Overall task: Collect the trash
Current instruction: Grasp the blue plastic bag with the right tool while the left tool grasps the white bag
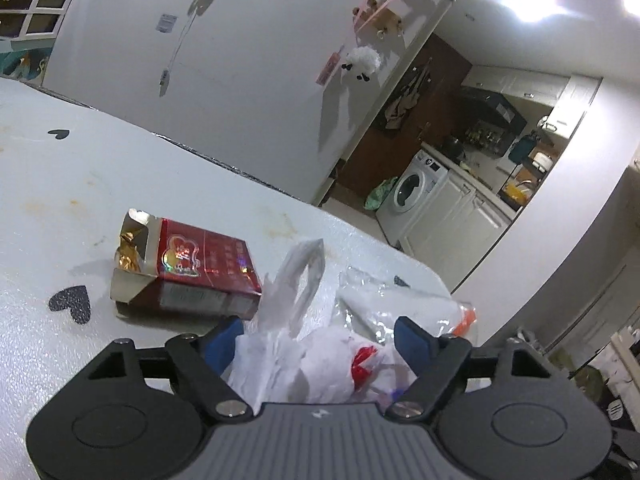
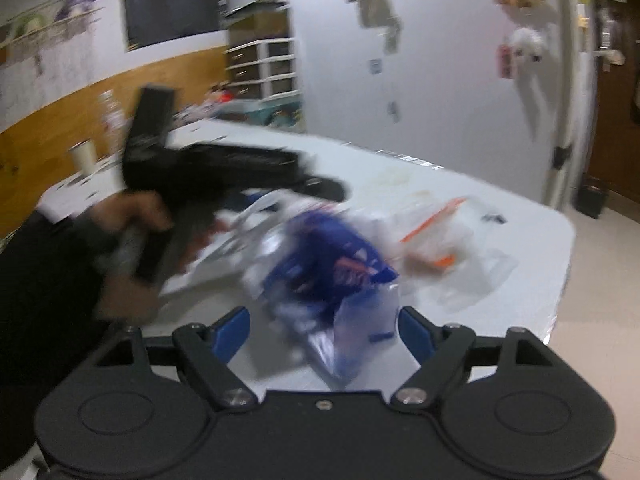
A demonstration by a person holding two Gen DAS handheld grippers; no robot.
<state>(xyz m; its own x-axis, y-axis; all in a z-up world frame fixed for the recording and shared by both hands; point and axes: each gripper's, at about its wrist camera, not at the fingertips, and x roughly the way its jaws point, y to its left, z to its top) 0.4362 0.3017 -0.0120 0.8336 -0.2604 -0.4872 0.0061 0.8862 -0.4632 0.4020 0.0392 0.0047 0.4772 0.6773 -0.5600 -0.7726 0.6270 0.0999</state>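
I have both sets of tongs down low over the white counter [image 1: 60, 184], and I read this as the approach on the loose litter heaped near its rounded corner. My left tongs [image 1: 318, 338] stand apart with their blue pads on either side of a crumpled white plastic carrier bag [image 1: 296, 344]; the bag sits between them, but I cannot see a pad pressing it, so I call it straddled, not gripped. The bag's loop handle [image 1: 304, 280] stands up and away from me, which I judge is why I lined up here: it is the easiest part to pinch. Just left of the bag, touching or nearly so, lies a red cigarette pack [image 1: 196, 272] with its torn gold foil end open. It lies flat, its long axis running across the view from left to right and the open end pointing left, away from the bag. Beyond the bag is a clear plastic wrapper with orange trim [image 1: 424, 308]. My right tongs [image 2: 324, 330] are also apart, framing a blue and white snack wrapper [image 2: 332, 264]; that view is smeared, so contact is unclear. The wrapper looks stretched towards me, narrow end nearest. In that same view my left hand [image 2: 132, 220] holds its black tool over the pile.
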